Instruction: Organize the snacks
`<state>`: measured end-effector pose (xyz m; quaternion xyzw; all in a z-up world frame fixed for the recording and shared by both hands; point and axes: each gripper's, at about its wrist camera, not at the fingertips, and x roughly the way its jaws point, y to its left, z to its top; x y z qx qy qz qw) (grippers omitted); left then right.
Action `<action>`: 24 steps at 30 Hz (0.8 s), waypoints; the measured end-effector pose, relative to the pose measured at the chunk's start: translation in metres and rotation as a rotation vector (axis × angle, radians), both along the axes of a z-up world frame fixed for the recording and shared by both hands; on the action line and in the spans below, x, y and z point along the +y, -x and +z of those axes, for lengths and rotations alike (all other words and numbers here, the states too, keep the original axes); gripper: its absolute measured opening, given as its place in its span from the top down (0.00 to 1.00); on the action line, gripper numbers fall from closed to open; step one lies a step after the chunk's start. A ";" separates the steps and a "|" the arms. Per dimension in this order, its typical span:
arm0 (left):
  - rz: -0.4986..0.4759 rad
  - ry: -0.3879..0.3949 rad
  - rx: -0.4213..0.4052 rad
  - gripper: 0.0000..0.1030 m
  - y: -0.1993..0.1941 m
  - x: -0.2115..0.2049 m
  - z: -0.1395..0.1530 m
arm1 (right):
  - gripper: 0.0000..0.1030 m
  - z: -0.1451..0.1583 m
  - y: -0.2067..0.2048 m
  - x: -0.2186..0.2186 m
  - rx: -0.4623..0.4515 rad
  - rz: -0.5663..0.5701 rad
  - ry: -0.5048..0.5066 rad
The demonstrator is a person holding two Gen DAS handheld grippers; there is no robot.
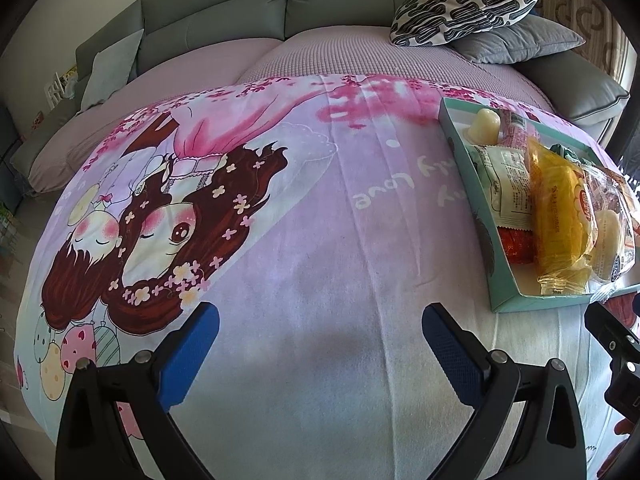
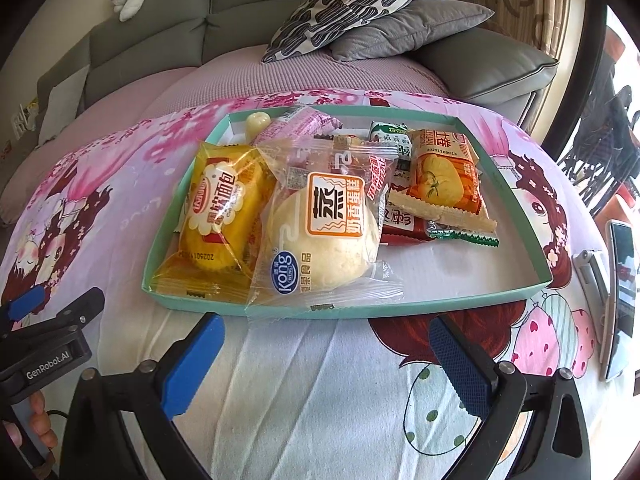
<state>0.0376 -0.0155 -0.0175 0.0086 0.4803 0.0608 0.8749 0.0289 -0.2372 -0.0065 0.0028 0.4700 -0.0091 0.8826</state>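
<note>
Snacks sit piled in a shallow teal tray (image 2: 516, 200) on a pink cartoon-print blanket (image 1: 320, 240), w/ a grey sofa (image 1: 224, 12) at the far side. In the right wrist view the tray lies just beyond the right gripper (image 2: 326, 358), whose jaws are spread wide w/ nothing between the blue pads. At the tray's near left is a yellow bread pack (image 2: 218, 220); just right of it and partly overlapping it, a clear-wrapped steamed bun (image 2: 324, 236) whose wrapper hangs over the tray's near rim. Further right an orange snack packet (image 2: 442, 176) rests on a red pack (image 2: 404, 222), w/ a green-edged wrapper (image 2: 464, 236) beside them. At the far left corner: a pale jelly cup (image 2: 258, 122) touching a pink wrapper (image 2: 296, 124). Near right part of the tray floor is bare white.

Left gripper (image 1: 320, 356) hovers over blanket to the left of the tray, jaws also wide apart, holding nothing. A patterned cushion (image 1: 466, 4) lies on a grey pillow (image 1: 520, 42) far right; a phone (image 2: 622, 296) sits at the right edge in the right wrist view.
</note>
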 end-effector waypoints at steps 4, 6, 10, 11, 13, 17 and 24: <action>0.001 0.002 -0.001 0.02 -0.001 0.000 0.000 | 0.00 0.000 0.001 -0.001 0.000 -0.005 -0.004; 0.003 0.002 0.001 0.02 -0.001 0.000 -0.001 | 0.00 0.000 0.000 0.000 0.001 -0.008 -0.004; 0.001 0.002 0.002 0.02 -0.001 -0.001 -0.002 | 0.00 -0.001 0.000 0.000 0.006 -0.008 -0.003; 0.000 0.002 0.002 0.02 -0.001 -0.001 -0.002 | 0.00 -0.001 0.000 0.000 0.006 -0.009 -0.003; -0.001 0.002 0.001 0.02 -0.001 -0.001 -0.002 | 0.00 -0.001 0.000 -0.001 0.006 -0.010 -0.004; 0.000 0.001 0.002 0.02 -0.001 -0.001 -0.002 | 0.00 -0.001 0.001 -0.001 0.006 -0.015 -0.005; 0.000 0.002 0.002 0.02 -0.001 -0.001 -0.001 | 0.00 -0.001 0.000 -0.001 0.007 -0.015 -0.005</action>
